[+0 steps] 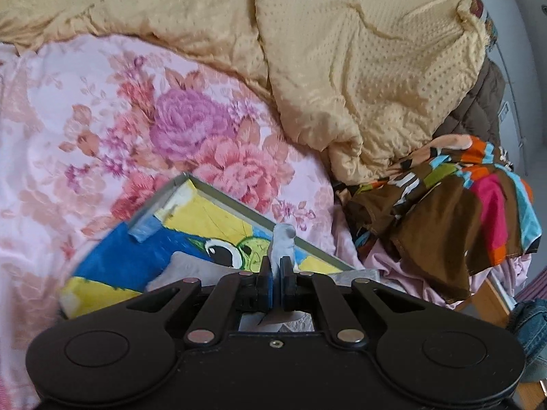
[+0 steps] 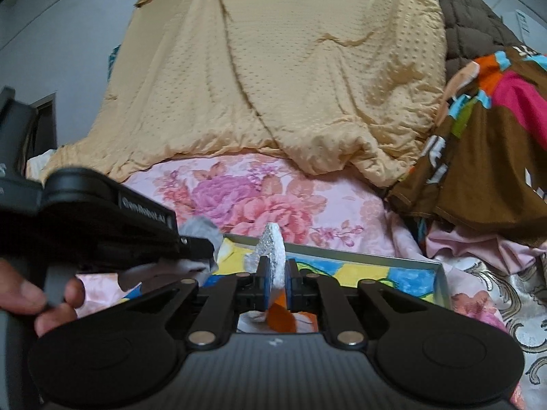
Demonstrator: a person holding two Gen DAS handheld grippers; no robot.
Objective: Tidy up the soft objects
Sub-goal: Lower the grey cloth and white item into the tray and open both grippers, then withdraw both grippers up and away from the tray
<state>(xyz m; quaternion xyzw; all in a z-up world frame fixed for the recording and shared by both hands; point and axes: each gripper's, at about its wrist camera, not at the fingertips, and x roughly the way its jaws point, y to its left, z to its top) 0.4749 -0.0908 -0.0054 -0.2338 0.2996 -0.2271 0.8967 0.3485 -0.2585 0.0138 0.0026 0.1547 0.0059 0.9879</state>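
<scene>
Transport of a grey-white cloth is in hand: one edge is clamped in the left gripper, another in the right gripper, both held just above a painted tray on the floral sheet. Next, it is judged, a flat spread and fold is called for, kept clear of the yellow quilt and the patterned garment nearby

Looked soft and dimpled – the pale-yellow quilted cloth blanket; smooth, faintly glossy – the pink floral woven bedsheet; matt – the black plastic gripper.
</scene>
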